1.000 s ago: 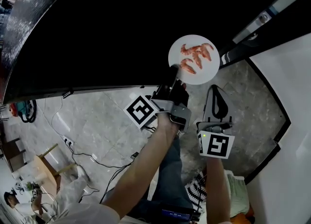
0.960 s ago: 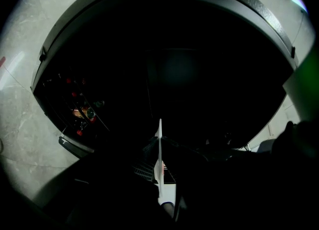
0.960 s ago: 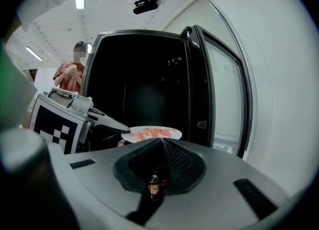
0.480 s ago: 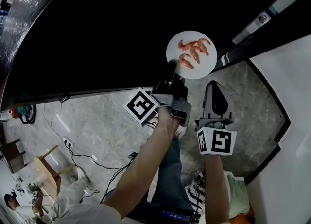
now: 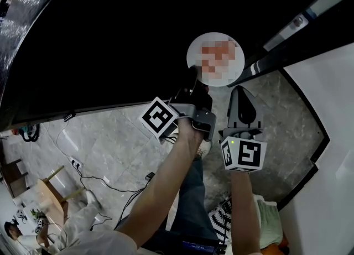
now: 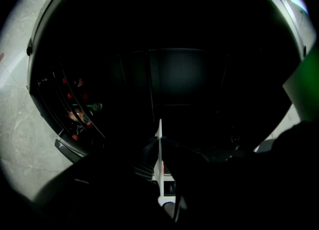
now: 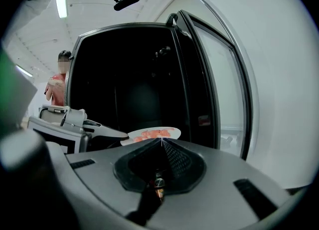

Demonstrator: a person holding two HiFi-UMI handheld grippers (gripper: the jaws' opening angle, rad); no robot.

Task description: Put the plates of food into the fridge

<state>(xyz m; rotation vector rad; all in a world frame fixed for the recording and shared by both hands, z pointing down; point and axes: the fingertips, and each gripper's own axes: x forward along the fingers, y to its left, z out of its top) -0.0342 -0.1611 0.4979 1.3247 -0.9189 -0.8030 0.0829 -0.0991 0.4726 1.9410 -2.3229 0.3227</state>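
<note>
One white plate of pink food (image 5: 215, 59) is clamped by its near rim in the left tongs (image 5: 194, 86), held level ahead of them at the mouth of the dark fridge (image 5: 110, 32). The right tongs (image 5: 239, 90) are pressed together on nothing, just right of the left tongs, tips near the plate's rim. The fridge door (image 7: 219, 94) stands open to their right.

White plate (image 7: 174, 133) carries orange-pink food (image 7: 151, 134); fridge (image 7: 129, 79) black inside; floor (image 5: 110, 138) grey marbled.
</note>
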